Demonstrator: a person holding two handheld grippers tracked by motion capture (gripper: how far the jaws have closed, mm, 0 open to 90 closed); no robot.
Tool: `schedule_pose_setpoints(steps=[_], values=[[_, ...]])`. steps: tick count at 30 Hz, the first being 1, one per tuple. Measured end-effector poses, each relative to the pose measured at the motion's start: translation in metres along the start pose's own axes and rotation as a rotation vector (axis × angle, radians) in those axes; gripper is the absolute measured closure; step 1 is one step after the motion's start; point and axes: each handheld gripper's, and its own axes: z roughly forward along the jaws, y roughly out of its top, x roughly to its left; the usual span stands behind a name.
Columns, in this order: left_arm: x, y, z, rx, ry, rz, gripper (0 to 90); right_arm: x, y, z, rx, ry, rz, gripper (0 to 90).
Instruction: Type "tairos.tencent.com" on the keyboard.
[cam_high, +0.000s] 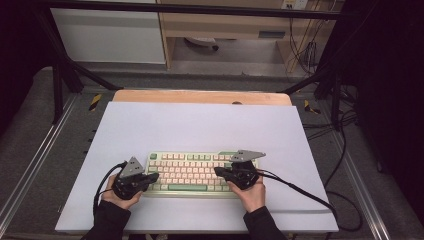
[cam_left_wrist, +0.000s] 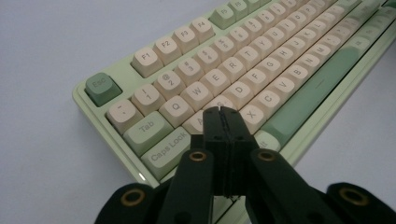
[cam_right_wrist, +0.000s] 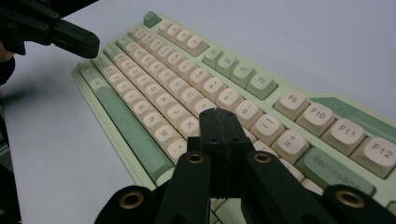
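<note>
I've got the green-and-cream keyboard (cam_high: 195, 172) lying flat near the front edge of the desk (cam_high: 200, 125), on its pale sheet, long side facing me.

My left hand-held gripper (cam_high: 152, 176) is over the left end of the keyboard. In the left gripper view its two black jaws are pressed flat together with nothing between them, and the closed tip (cam_left_wrist: 223, 112) hangs over the letter rows, right around the A and S keys, with Caps Lock (cam_left_wrist: 170, 150) and Tab (cam_left_wrist: 147, 128) just to one side. I can't tell whether the tip touches a keycap or floats just above it.

My right hand-held gripper (cam_high: 220, 171) is over the right part of the keyboard, angled inward toward the middle. Jaws closed tight here too, empty, and in the right gripper view the tip (cam_right_wrist: 218, 113) sits above the keys a couple of rows below the number row, with Backspace (cam_right_wrist: 335, 169) off to the side. Same doubt about contact. At the far corner of that view the left hand-held gripper pokes in above the other end.

Both tips point toward each other, well apart, with the keyboard's middle between them.
</note>
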Motion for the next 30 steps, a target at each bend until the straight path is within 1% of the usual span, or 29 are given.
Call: schedule_pose_setpoints(steps=[8,9,11,18,21,24,25,30], values=[[0.0,0.0,0.0,-0.001,0.0,0.0,89.6,0.001,0.005,0.008,-0.002,-0.006,0.005,90.0],[0.0,0.0,0.0,-0.002,-0.001,0.0,89.6,0.002,0.005,0.009,-0.001,-0.009,0.013,90.0],[0.0,0.0,0.0,0.0,-0.001,0.0,89.6,0.001,0.006,0.012,-0.004,-0.015,0.006,90.0],[0.0,0.0,0.0,-0.001,-0.001,0.0,89.6,0.003,0.01,0.025,0.018,-0.029,0.009,90.0],[0.0,0.0,0.0,0.0,0.0,0.001,89.6,0.003,0.01,0.03,0.024,-0.032,-0.002,90.0],[0.0,0.0,0.0,-0.001,0.0,0.0,89.6,0.004,0.011,0.034,0.031,-0.03,0.01,90.0],[0.0,0.0,0.0,-0.002,0.0,-0.002,89.6,0.003,0.011,0.035,0.032,-0.028,0.004,90.0],[0.0,0.0,0.0,-0.001,0.0,0.0,89.6,0.002,0.009,0.04,0.046,-0.038,0.009,90.0]])
